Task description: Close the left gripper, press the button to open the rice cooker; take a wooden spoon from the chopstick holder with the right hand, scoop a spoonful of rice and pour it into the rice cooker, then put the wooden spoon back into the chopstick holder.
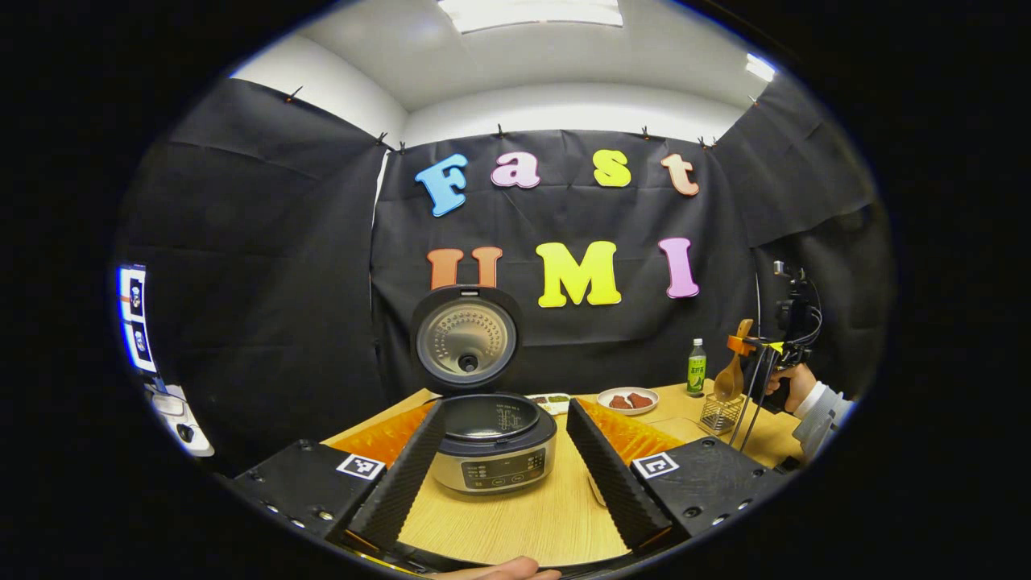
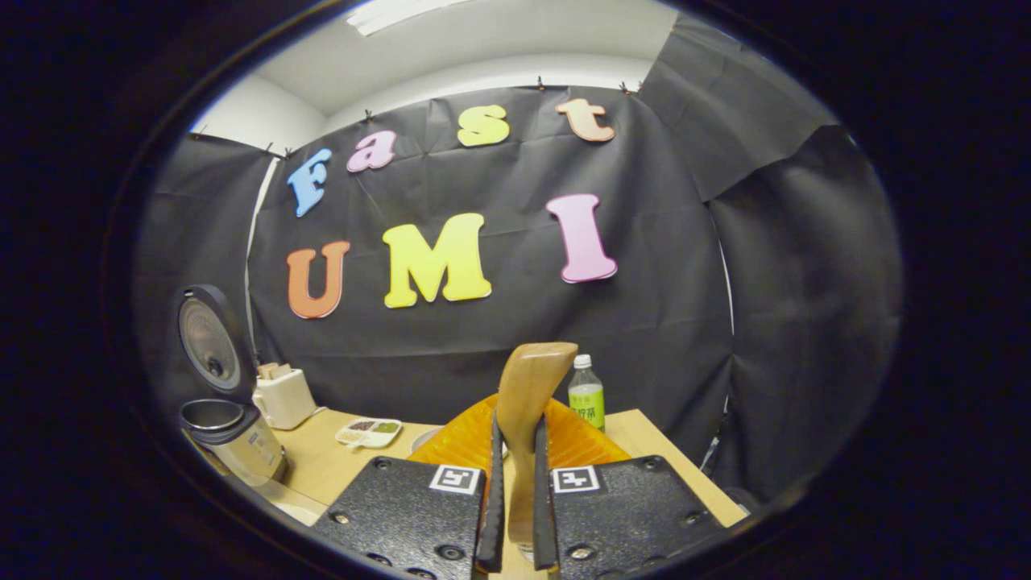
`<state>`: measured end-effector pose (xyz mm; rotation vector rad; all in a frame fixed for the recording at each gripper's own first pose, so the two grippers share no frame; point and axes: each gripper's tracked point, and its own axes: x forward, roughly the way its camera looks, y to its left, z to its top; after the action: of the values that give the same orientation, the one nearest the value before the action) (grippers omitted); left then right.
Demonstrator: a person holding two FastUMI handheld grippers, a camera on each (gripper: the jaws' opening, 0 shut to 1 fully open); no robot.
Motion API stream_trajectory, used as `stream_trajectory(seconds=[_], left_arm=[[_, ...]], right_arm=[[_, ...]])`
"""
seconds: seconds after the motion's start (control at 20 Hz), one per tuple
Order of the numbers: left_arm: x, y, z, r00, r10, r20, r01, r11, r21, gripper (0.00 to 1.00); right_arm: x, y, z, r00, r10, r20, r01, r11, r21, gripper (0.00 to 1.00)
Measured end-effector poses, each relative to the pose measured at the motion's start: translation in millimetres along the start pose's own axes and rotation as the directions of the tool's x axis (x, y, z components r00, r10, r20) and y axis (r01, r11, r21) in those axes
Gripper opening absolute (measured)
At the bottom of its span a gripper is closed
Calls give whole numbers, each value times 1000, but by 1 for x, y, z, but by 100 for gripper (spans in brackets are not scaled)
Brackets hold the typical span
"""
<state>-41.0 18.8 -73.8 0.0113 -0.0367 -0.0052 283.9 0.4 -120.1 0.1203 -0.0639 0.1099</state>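
booth: black cloth walls on three sides, white ceiling with light panels above.
desk [image 1: 515, 515]: pale wood, carries all the things.
cooker [image 1: 493, 441]: stands near the middle of the desk, lid [image 1: 465, 338] swung up and upright behind the pot, inner pot open to view, control panel on the front; in the right gripper view it sits at the far left edge [image 2: 233, 439], lid up.
left gripper [image 1: 503, 459]: jaws wide, holding nothing, one finger on each side of the cooker as the camera sees it, not touching it.
right gripper [image 2: 513, 515]: jaws narrow, both fingers pressed on the spoon's handle.
spoon [image 2: 527, 403]: wooden, upright in the right gripper, bowl end up above the fingers; in the left gripper view it hangs bowl down [image 1: 731, 374] just above the holder.
holder [image 1: 719, 412]: wire basket at the right end of the desk, near the bottle.
bottle [image 1: 697, 367]: green label, upright at the back of the desk; in the right gripper view just behind the spoon [image 2: 587, 393].
plate [image 1: 627, 399]: white, with reddish pieces, between the cooker and the bottle.
tray [image 2: 369, 431]: small divided dish with dark and green fillings, behind the cooker.
hand [image 1: 785, 387]: sleeved, holds the right gripper at the far right.
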Motion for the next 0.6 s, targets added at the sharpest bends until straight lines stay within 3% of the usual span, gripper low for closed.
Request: stream_trajectory(seconds=[0.6], left_arm=[[5,-5,-7,1000,-16,-24,16,1000,-10,96]], right_arm=[[12,-4,-12,998,39,-45,-36,997,67,25]])
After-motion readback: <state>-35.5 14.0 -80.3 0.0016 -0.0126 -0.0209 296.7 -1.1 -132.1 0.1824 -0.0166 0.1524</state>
